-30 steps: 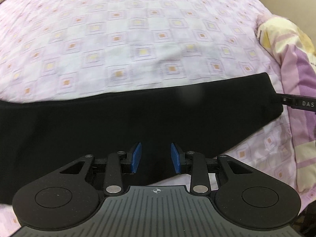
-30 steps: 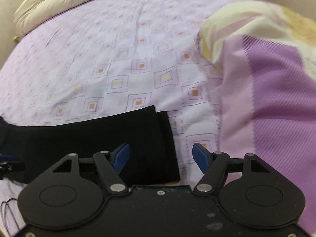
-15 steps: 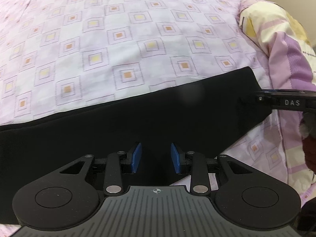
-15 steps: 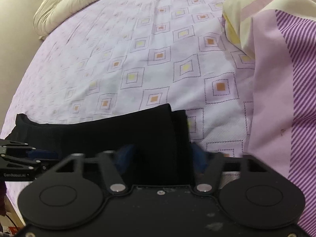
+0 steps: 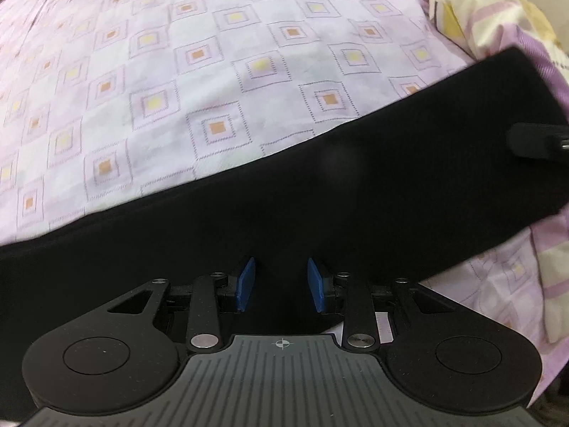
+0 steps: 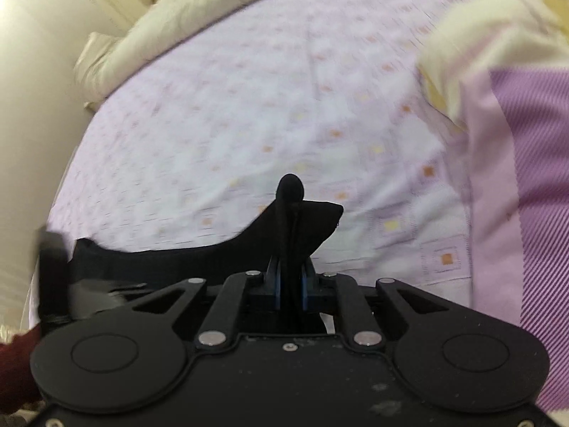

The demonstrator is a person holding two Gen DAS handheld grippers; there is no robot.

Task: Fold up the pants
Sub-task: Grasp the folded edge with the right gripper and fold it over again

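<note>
The black pants lie as a long band across the patterned bed sheet. My left gripper is open over the near edge of the pants, its blue pads apart with nothing between them. My right gripper is shut on the leg end of the pants and lifts it off the sheet; the cloth bunches up between its blue pads. The right gripper also shows at the right edge of the left wrist view.
A folded yellow and purple quilt lies on the right side of the bed. A cream pillow and headboard sit at the far end. The left gripper shows blurred at the left of the right wrist view.
My right gripper has closed on the leg end of the pants and raised it. The left gripper has stayed open and moved closer over the pants.
</note>
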